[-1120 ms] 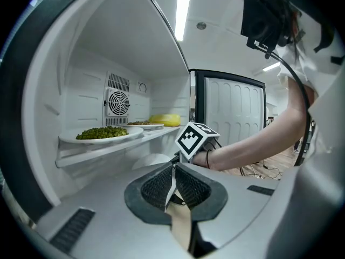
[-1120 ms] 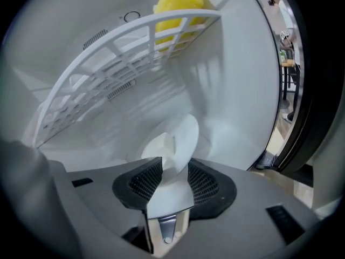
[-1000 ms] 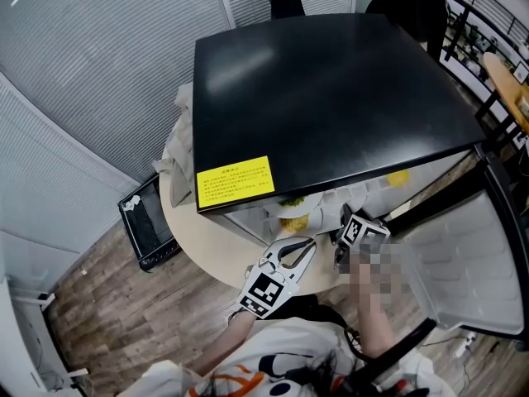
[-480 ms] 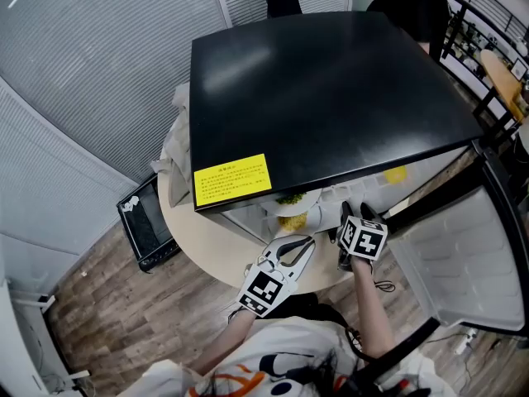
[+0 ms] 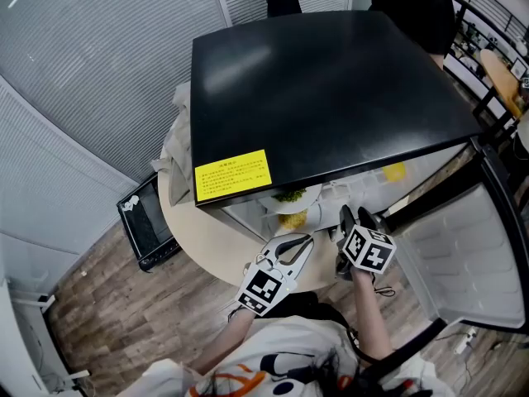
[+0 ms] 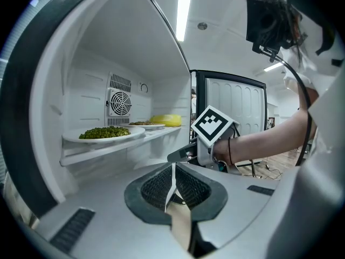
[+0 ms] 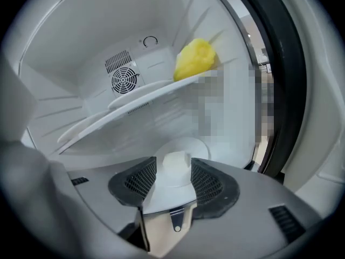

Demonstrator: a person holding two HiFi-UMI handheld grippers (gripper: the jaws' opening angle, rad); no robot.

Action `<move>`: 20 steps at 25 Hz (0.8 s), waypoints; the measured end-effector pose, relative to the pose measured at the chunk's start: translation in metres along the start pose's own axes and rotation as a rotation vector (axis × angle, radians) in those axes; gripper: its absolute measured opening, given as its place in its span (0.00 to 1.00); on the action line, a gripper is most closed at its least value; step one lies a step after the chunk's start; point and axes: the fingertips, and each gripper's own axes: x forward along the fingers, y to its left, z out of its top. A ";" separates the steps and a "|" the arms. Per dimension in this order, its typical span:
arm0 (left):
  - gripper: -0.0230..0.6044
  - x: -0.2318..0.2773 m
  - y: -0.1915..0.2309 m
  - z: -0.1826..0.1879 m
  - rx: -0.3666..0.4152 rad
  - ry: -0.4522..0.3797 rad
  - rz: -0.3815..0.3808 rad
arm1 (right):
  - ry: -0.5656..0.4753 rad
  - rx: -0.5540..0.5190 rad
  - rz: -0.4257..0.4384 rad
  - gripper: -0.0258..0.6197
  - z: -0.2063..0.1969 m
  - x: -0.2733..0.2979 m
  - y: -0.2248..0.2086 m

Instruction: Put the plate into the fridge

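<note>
Head view puts you above a squat fridge with a flat black top [image 5: 331, 89], its white-lined door [image 5: 463, 271] swung open to your right, and the whole cabinet stands on a round beige table [image 5: 198, 230]. Inside, a white shelf [image 6: 118, 149] runs across the white compartment, with a round fan grille [image 6: 119, 101] on the back wall above it. The round white plate heaped with green peas [image 6: 108, 138] sits on that shelf near its front edge, touched by neither tool. Behind it on the same shelf lie a second white plate with brownish food [image 6: 146, 126] and a yellow lump [image 7: 195, 58] at the far end. Your left gripper [image 6: 172, 169] is held just outside the opening, with its claw pressed together on nothing. Your right gripper [image 7: 172, 169] reaches in below the shelf, its claw spread wide and empty. Through the gap you see only a round white moulded bump on the fridge floor [image 7: 180, 147], which the pads do not touch. From above, both tools sit side by side at the fridge mouth, just below the rectangular yellow label [image 5: 233, 175] stuck on the black top.
</note>
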 end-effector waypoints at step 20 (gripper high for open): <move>0.06 -0.005 -0.020 0.009 -0.001 -0.024 0.029 | -0.024 0.040 0.144 0.18 0.001 -0.058 0.026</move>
